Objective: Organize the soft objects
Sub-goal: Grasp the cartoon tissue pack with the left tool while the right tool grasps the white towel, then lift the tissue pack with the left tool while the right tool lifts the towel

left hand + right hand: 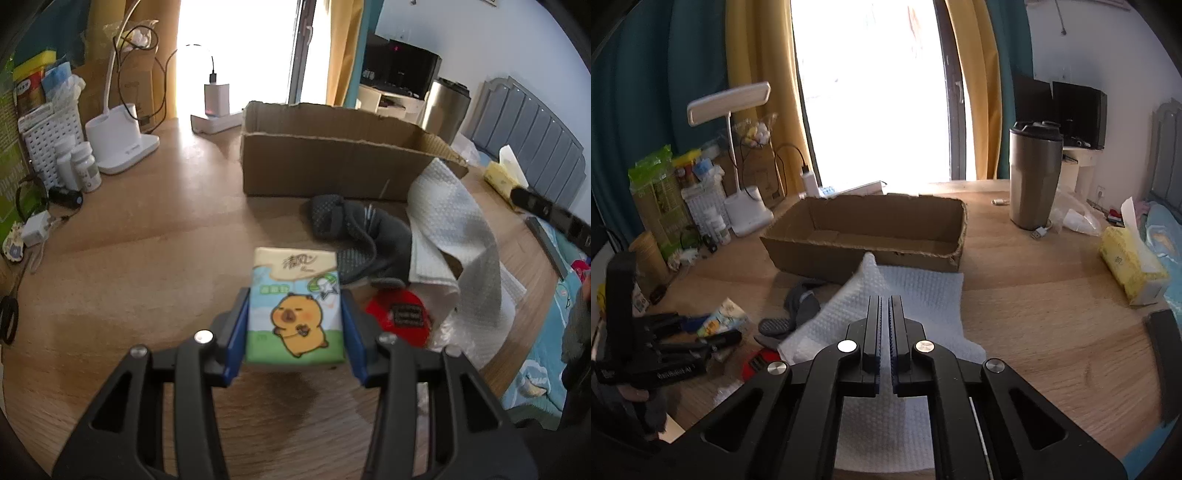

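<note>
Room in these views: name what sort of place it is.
Probably a bedroom with a wooden desk: a padded headboard and patterned bedding sit beside it, curtains behind.

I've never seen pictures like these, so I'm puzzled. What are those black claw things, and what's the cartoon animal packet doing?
Those claws are hand-held grippers; a person holds one in each hand, and each carries a camera looking along its fingers. One picture is the left gripper's view: it squeezes a tissue pack with the cartoon animal on it. The other is the right gripper's view: it pinches a white cloth, lifted up. On the wooden table lie a dark sock and an open cardboard box. The soft things probably go in it.
</note>
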`<state>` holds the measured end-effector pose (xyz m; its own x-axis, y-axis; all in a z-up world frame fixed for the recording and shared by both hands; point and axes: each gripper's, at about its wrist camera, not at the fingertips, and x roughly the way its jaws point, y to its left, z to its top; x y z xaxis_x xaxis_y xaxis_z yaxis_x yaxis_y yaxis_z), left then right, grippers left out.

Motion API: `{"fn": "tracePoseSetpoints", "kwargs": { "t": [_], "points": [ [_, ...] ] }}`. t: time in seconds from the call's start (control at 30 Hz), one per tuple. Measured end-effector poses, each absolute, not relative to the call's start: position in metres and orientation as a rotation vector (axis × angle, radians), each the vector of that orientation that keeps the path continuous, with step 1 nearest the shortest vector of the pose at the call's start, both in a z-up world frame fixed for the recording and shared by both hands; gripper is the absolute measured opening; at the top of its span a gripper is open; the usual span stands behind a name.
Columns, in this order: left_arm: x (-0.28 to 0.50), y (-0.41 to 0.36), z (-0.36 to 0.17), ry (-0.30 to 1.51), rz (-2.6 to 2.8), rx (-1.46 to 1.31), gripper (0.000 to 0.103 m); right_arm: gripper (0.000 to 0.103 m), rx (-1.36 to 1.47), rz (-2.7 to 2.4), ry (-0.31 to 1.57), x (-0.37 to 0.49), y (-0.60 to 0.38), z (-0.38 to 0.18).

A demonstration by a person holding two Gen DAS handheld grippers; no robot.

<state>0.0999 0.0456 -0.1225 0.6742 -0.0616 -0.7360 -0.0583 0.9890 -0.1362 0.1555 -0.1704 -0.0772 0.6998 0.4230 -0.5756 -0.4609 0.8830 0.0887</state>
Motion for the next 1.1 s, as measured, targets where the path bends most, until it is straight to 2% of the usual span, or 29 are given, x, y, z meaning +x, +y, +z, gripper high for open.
{"fn": "tracePoseSetpoints", "kwargs": {
  "t": [0.1, 0.13, 0.17, 0.23, 0.4, 0.43, 0.47, 0.5, 0.53, 0.67, 1.1],
  "points": [
    [0.099, 0.045, -0.122, 0.827, -0.008, -0.155, 0.047, 0.008, -0.097, 0.493, 0.673, 0.158, -0.169, -0.085],
    [0.099, 0.046, -0.122, 0.827, -0.010, -0.155, 0.047, 0.021, -0.097, 0.492, 0.686, 0.158, -0.169, -0.089],
    [0.099, 0.046, -0.122, 0.827, -0.013, -0.157, 0.047, 0.041, -0.094, 0.490, 0.703, 0.159, -0.169, -0.093],
    [0.098, 0.045, -0.121, 0.824, -0.019, -0.159, 0.047, 0.057, -0.079, 0.493, 0.723, 0.159, -0.169, -0.100],
    [0.097, 0.046, -0.117, 0.811, -0.021, -0.160, 0.047, 0.057, -0.110, 0.494, 0.765, 0.161, -0.159, -0.111],
    [0.096, 0.046, -0.117, 0.810, -0.019, -0.162, 0.047, 0.053, -0.118, 0.500, 0.768, 0.161, -0.158, -0.113],
    [0.096, 0.046, -0.117, 0.809, -0.019, -0.165, 0.047, 0.043, -0.133, 0.503, 0.776, 0.160, -0.157, -0.115],
    [0.095, 0.046, -0.117, 0.810, -0.020, -0.166, 0.047, 0.018, -0.146, 0.506, 0.779, 0.159, -0.156, -0.117],
    [0.095, 0.046, -0.117, 0.810, -0.021, -0.166, 0.047, 0.013, -0.163, 0.502, 0.785, 0.158, -0.155, -0.119],
    [0.093, 0.042, -0.116, 0.805, -0.030, -0.162, 0.047, 0.007, -0.177, 0.508, 0.778, 0.153, -0.156, -0.118],
    [0.092, 0.033, -0.096, 0.757, -0.047, -0.150, 0.047, 0.006, -0.052, 0.529, 0.628, 0.139, -0.187, -0.066]
  ]
}}
